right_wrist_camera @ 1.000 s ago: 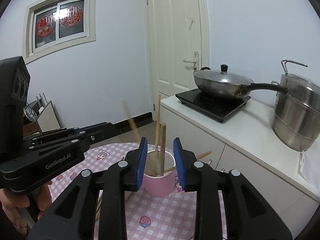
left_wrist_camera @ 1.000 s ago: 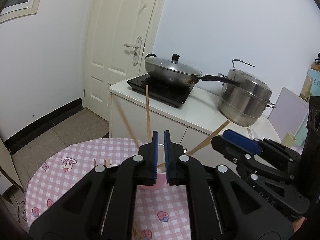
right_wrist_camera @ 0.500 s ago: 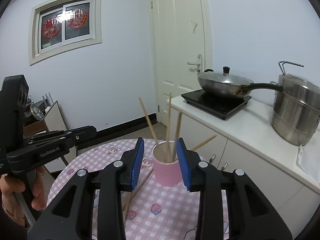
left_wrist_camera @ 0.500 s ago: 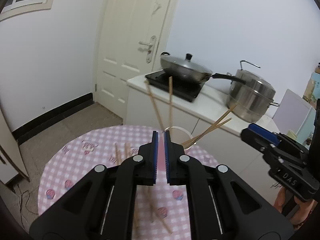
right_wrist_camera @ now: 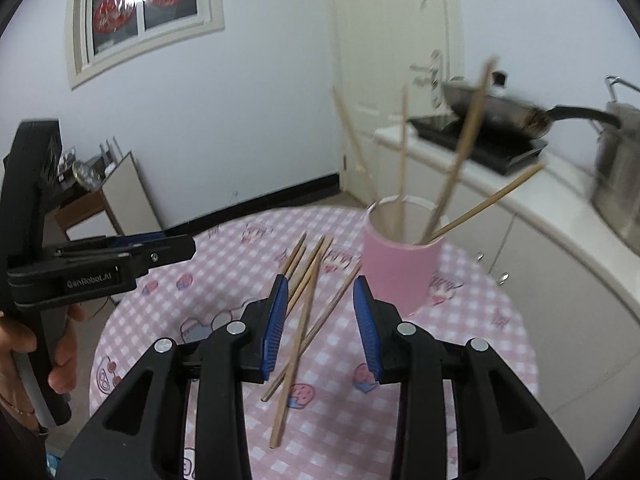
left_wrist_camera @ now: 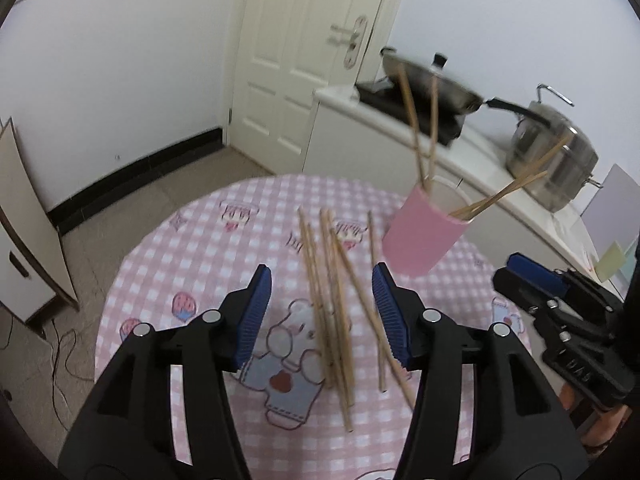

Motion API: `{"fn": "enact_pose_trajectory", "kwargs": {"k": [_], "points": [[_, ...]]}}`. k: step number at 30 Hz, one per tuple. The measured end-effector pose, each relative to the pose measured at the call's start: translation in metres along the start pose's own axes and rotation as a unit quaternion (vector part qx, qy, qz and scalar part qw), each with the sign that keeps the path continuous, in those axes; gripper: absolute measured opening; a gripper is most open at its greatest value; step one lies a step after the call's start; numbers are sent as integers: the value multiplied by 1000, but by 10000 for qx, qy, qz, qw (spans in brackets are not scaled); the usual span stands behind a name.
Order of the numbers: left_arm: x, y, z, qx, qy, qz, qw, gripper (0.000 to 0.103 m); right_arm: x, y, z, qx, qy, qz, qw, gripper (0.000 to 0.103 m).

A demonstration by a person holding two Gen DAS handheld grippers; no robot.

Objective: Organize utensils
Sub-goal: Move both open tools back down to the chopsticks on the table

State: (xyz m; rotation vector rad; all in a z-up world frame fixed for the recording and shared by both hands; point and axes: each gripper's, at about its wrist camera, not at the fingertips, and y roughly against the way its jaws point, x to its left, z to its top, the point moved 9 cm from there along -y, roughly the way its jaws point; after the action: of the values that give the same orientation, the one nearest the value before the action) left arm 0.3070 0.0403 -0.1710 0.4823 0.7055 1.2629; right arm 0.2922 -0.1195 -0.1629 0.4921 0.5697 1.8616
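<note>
Both grippers gape empty; the left gripper (left_wrist_camera: 322, 316) straddles the sticks (left_wrist_camera: 328, 312) lengthwise mid-table (left_wrist_camera: 192, 248), nearer than the right gripper (right_wrist_camera: 320, 322).

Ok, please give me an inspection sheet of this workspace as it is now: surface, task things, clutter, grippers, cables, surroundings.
Surface: round table, pink checked cloth.
Job's things: pink cup upright, several chopsticks inside; loose chopsticks lying on the cloth.
Clutter: nothing seen.
Grippers: left hand-held gripper open above the loose chopsticks; right hand-held gripper open, empty.
Cables: thin wires on the floor.
Surroundings: door, wok, steel pot, window.
</note>
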Motion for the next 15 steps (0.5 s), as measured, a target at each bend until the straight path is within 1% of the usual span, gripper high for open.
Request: {"fn": "enact_pose_trajectory", "kwargs": {"k": [3, 5, 7, 9, 12, 15], "points": [[6, -11, -4, 144, -16, 1, 9999, 54, 9, -21, -7, 223, 82, 64, 9997, 32], [13, -23, -11, 314, 26, -34, 9995, 60, 14, -38, -13, 395, 142, 82, 9991, 32], [18, -36, -17, 495, 94, -111, 9987, 60, 17, -53, -21, 557, 150, 118, 9983, 31], [21, -50, -24, 676, 101, -134, 9976, 60, 19, -67, -26, 705, 166, 142, 9973, 28], [24, -66, -33, 838, 48, -99, 9964, 60, 21, -85, -31, 891, 218, 138, 9957, 24], [30, -77, -37, 911, 115, -103, 9957, 60, 20, -101, -34, 1023, 275, 107, 9943, 20]]}}
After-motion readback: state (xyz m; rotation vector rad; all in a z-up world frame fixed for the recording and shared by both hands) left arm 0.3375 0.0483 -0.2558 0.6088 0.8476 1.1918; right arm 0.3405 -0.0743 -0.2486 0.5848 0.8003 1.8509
